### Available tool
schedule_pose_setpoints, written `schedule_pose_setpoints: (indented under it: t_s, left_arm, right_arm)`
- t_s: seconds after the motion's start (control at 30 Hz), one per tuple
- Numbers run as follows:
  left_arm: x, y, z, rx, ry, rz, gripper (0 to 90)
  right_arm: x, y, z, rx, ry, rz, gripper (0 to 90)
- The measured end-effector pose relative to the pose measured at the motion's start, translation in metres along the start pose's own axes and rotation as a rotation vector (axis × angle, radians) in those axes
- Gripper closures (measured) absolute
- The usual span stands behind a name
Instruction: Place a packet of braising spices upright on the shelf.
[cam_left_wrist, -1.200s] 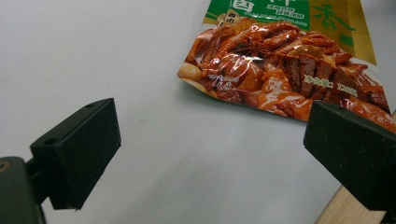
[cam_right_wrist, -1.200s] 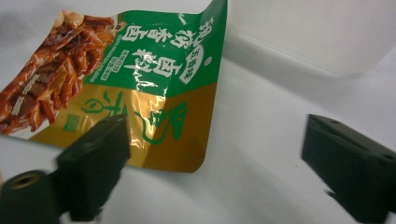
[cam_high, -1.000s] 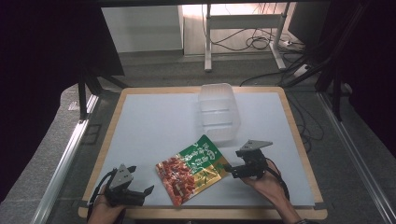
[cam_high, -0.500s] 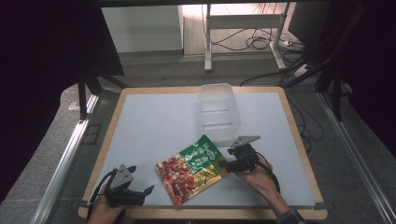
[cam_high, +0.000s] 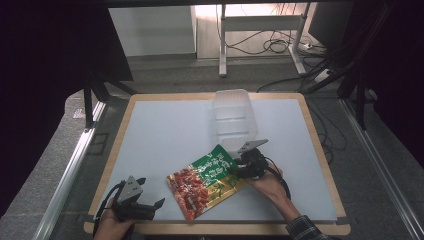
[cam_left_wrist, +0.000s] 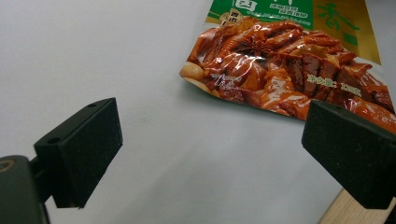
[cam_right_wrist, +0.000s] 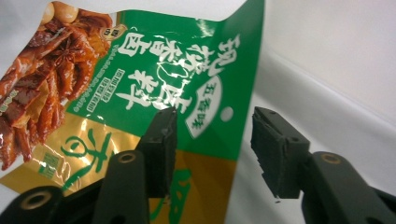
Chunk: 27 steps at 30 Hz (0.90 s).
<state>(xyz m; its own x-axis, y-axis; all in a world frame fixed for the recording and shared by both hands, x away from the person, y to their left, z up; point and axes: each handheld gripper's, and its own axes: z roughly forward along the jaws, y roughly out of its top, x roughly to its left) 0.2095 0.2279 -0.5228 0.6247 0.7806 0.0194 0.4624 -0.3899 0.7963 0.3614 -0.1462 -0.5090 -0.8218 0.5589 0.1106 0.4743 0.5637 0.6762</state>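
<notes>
A snack bag (cam_high: 207, 180), green and gold with red-brown food printed on it, lies flat on the white table (cam_high: 165, 130) near the front edge. My right gripper (cam_high: 239, 169) is at the bag's right edge. In the right gripper view it (cam_right_wrist: 212, 135) is open, one jaw over the green part of the bag (cam_right_wrist: 154, 84) and the other off its edge, so the edge runs between them. My left gripper (cam_high: 151, 193) rests at the front left, open and holding nothing. In the left gripper view it (cam_left_wrist: 210, 126) faces the bag's red end (cam_left_wrist: 280, 70), a short way off.
A clear plastic container (cam_high: 232, 117) stands on the table just beyond the right gripper. The table has a wooden rim (cam_high: 320, 150). Dark stands and cables lie on the floor behind and at both sides.
My right gripper has moved left and forward to the bag's right edge, so its jaws now straddle that edge. The left gripper and the bag have stayed put.
</notes>
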Motion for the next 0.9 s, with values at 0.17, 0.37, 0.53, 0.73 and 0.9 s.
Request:
schedule_pose_setpoints:
  t_s: [0.17, 0.37, 0.53, 0.73, 0.9]
  left_arm:
    - [0.0, 0.0, 0.0, -0.001, -0.001, -0.001, 5.0]
    - [0.0, 0.0, 0.0, -0.001, -0.001, 0.0, 5.0]
    - [0.0, 0.0, 0.0, -0.002, -0.002, -0.001, 5.0]
    - [0.0, 0.0, 0.0, -0.002, -0.002, -0.002, 4.9]
    - [0.0, 0.0, 0.0, -0.002, -0.001, 0.0, 4.9]
  right_arm:
    - [0.004, 0.007, 0.009, 0.007, 0.004, -0.03, 60.3]
    - [0.01, 0.011, 0.017, 0.041, -0.009, -0.066, 75.6]
    - [0.011, 0.014, 0.016, 0.007, 0.016, -0.072, 87.8]
    - [0.013, 0.019, 0.011, -0.012, 0.031, -0.05, 88.9]
    - [0.015, 0.027, 0.002, -0.041, 0.054, -0.026, 89.0]
